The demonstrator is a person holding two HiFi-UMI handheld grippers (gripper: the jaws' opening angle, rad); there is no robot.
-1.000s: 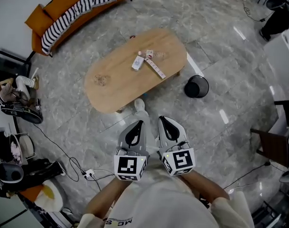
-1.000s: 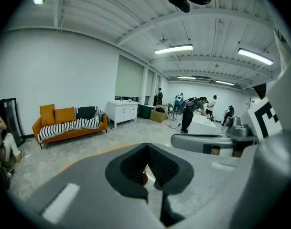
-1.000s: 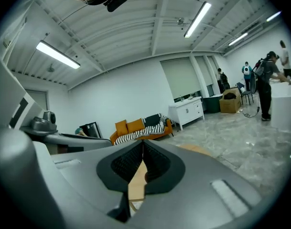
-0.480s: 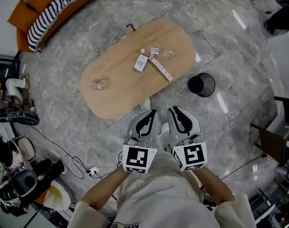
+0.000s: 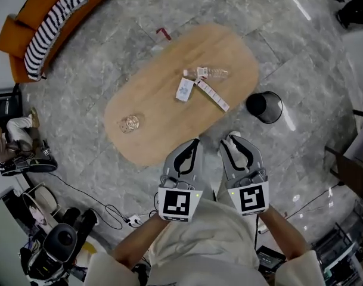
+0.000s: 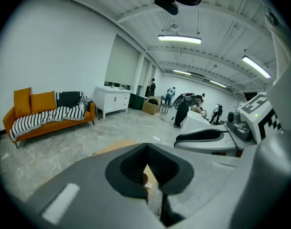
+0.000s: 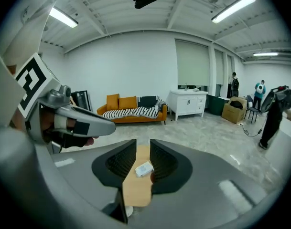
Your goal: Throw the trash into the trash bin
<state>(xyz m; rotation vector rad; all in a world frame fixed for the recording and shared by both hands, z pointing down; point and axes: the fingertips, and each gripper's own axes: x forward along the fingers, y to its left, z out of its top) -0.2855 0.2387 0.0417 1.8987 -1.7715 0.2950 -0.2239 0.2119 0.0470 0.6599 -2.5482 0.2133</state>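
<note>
Head view: the left gripper (image 5: 193, 145) is held pressed together and empty. The right gripper (image 5: 235, 142) is slightly spread, its jaws having just been opening on nothing, presumably readied for a pick. On the far table (image 5: 163, 118) a carton (image 5: 184, 89) is laid left of a long strip (image 5: 212, 94), aligned far-left to near-right. The trash bin (image 5: 264, 106) is stood at the right.

table (image 5: 163, 121), near edge: left bare between glass (image 5: 131, 123) and carton (image 5: 184, 89) | far end: crowded by bottle (image 5: 215, 72) and strip (image 5: 212, 94) | trash bin (image 5: 264, 107) (mouth uncovered): flanked by open floor (image 5: 306, 154)
</note>
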